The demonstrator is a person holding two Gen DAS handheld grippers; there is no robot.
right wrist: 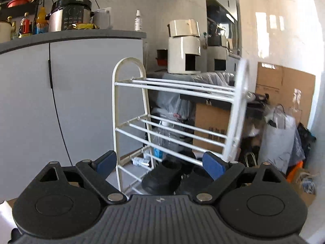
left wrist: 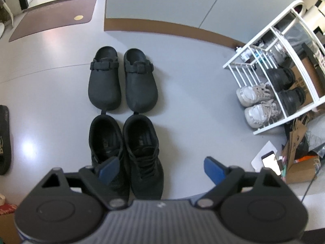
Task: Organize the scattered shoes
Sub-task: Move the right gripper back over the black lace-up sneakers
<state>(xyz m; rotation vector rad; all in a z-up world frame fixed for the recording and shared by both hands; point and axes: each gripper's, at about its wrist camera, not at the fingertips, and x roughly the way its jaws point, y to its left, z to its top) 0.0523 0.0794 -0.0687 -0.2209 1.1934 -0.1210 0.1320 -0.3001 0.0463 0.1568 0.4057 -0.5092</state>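
Observation:
A pair of dark grey clogs [left wrist: 121,81] stands side by side on the grey floor, and a pair of black lace-up sneakers [left wrist: 130,154] stands right behind them. My left gripper [left wrist: 162,168] hovers open above the sneakers, holding nothing. The white shoe rack [left wrist: 284,65] at the right holds a white sneaker pair [left wrist: 256,103] and a black shoe pair [left wrist: 286,89]. In the right wrist view, my right gripper [right wrist: 160,162] is open and empty in front of the same rack [right wrist: 176,109], whose bottom shelf carries the black shoes [right wrist: 162,177]. Its two upper shelves are bare.
A black slipper [left wrist: 4,140] lies at the far left edge. A brown doormat [left wrist: 54,18] sits by the doorway. Cardboard boxes, bags and a lit phone [left wrist: 270,162] clutter the floor right of the rack. A grey cabinet [right wrist: 67,93] stands left of the rack.

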